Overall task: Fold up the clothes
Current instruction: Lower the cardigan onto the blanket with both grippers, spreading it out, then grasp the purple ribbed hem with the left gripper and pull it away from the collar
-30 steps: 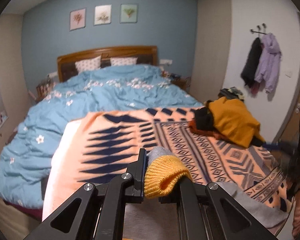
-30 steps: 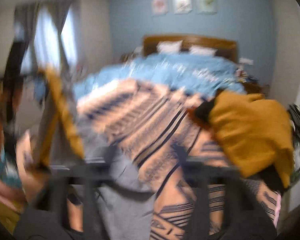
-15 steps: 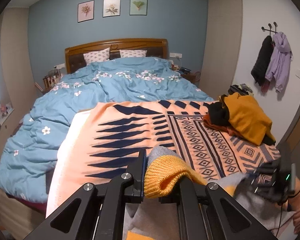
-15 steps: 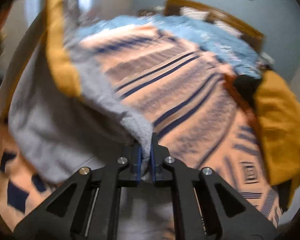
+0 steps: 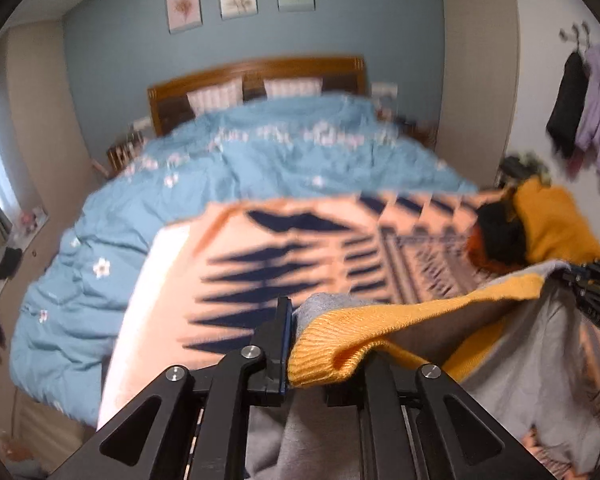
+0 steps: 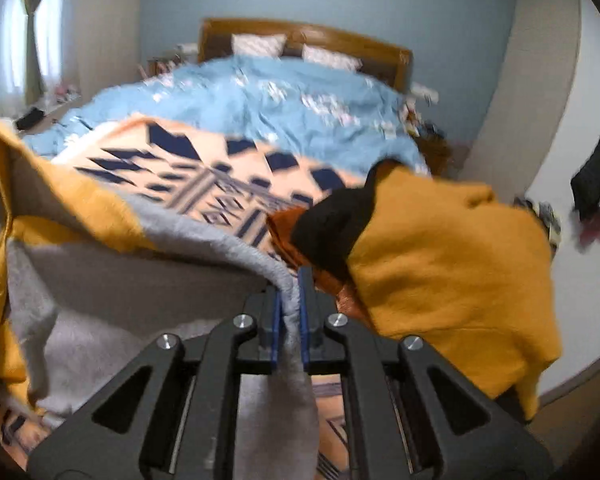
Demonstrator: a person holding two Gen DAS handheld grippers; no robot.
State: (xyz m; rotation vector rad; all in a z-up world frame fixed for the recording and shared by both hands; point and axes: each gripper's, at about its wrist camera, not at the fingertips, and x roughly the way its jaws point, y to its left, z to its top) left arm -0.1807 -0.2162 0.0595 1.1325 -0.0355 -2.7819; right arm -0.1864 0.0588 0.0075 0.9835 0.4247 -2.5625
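Observation:
A grey sweater with mustard-yellow ribbed trim (image 5: pixel 384 324) hangs stretched between my two grippers above the orange and navy patterned blanket (image 5: pixel 260 256). My left gripper (image 5: pixel 320 344) is shut on the yellow ribbed edge. My right gripper (image 6: pixel 289 312) is shut on a grey edge of the same sweater (image 6: pixel 140 300), and it shows at the right of the left wrist view (image 5: pixel 592 288). The sweater sags open between them, grey inside.
A pile of mustard, black and rust clothes (image 6: pixel 432 260) lies on the blanket's right side, close to my right gripper. A blue floral duvet (image 5: pixel 260 160) covers the bed behind. Coats (image 5: pixel 580 112) hang on the right wall.
My right gripper has lifted and pulled its grey edge to the right, so the sweater is stretched out between both grippers. The left gripper keeps its hold on the yellow trim.

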